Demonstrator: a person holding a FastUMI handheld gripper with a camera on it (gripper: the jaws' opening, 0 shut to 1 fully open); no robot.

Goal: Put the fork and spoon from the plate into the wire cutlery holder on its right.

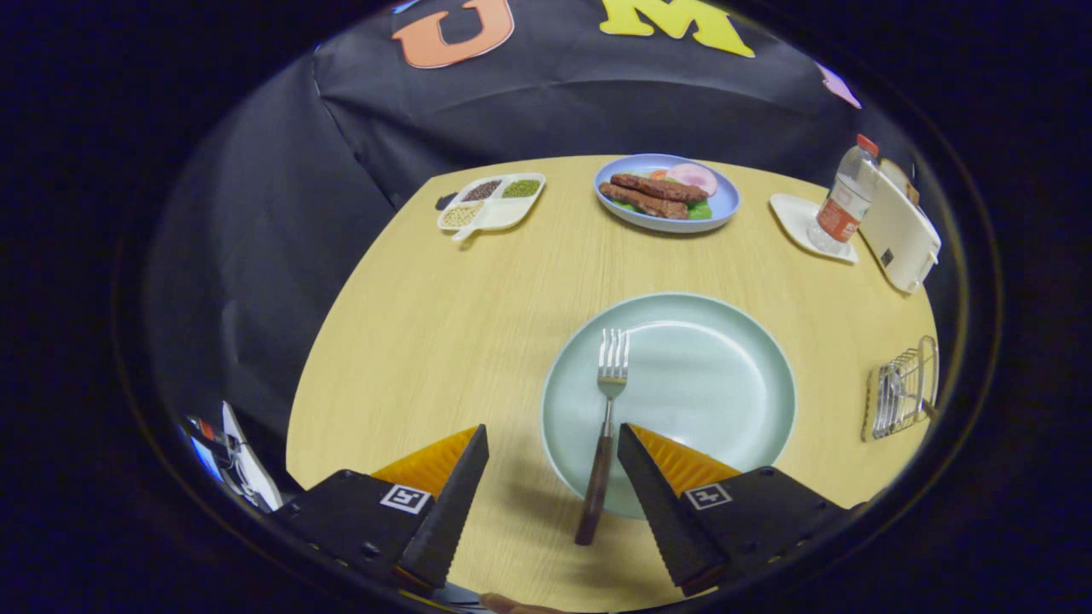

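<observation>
A: Where are the gripper (553,443) fingers?
B: Spread wide, holding nothing; the fork (604,426) handle lies between them, nearer the right one, tines on the pale green plate (725,384).
A: The wire cutlery holder (903,390)?
B: Three o'clock of the plate.
A: Beyond?
B: Sausage plate (725,205) at twelve, bean tray (495,205) at eleven, water bottle (845,198) at one; label unreadable.

Table (478,341): pale wood grain, matt. Plate (717,384): smooth, glossy glaze. Fork (607,409): shiny metal head, dark wooden handle. Cutlery holder (900,390), right of frame: bright metal wire. Fingers (657,486) spread, inner faces ridged.
</observation>
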